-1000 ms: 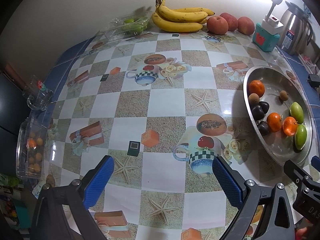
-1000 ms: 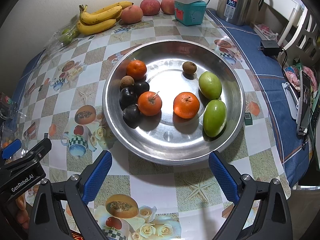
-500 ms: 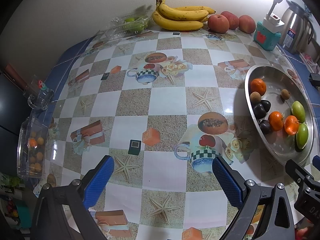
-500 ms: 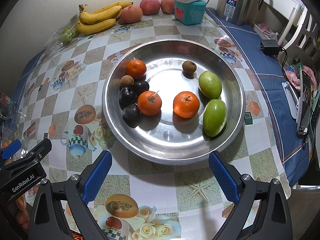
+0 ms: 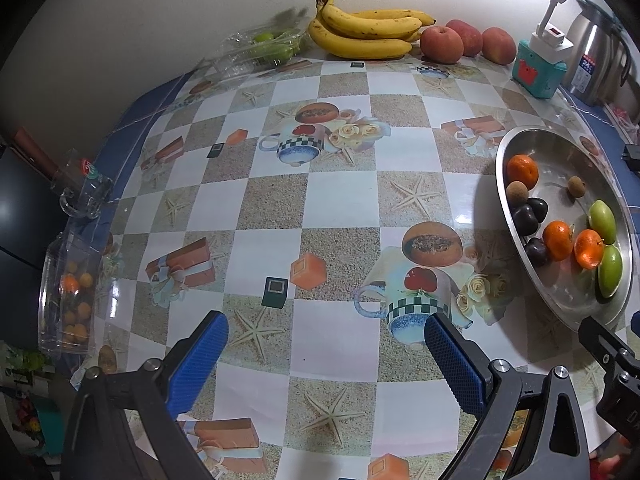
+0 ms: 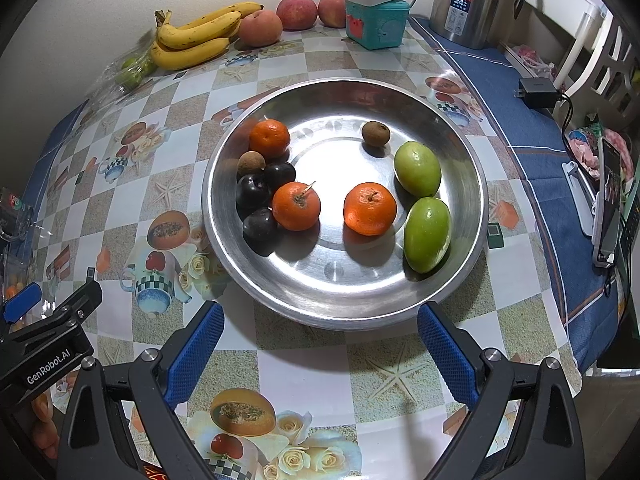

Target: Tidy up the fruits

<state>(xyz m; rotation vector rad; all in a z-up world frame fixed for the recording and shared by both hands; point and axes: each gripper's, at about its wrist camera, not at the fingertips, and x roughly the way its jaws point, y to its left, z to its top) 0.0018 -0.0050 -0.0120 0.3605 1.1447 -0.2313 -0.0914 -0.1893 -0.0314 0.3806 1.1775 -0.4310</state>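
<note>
A round steel tray (image 6: pixel 460 280) (image 5: pixel 516 136) holds three oranges (image 6: pixel 370 209), two green mangoes (image 6: pixel 426 234), three dark plums (image 6: pixel 253 194) and two small brown fruits (image 6: pixel 375 133). My right gripper (image 6: pixel 318 350) is open and empty, just in front of the tray's near rim. My left gripper (image 5: pixel 326 356) is open and empty over the patterned tablecloth, left of the tray. Bananas (image 5: pixel 366 32) (image 6: pixel 192 38) and three red apples (image 5: pixel 442 45) (image 6: pixel 260 28) lie along the back wall.
A clear box of small green fruit (image 5: pixel 260 46) sits at the back left. A clear box of small orange fruit (image 5: pixel 70 292) and a glass mug (image 5: pixel 82 196) sit at the left edge. A teal box with a power strip (image 6: pixel 376 20) and a steel kettle (image 6: pixel 472 2) stand at the back right.
The left wrist view has drifted slightly, so the table contents sit a little lower in it. The right gripper has barely moved. Both grippers stay open and empty.
</note>
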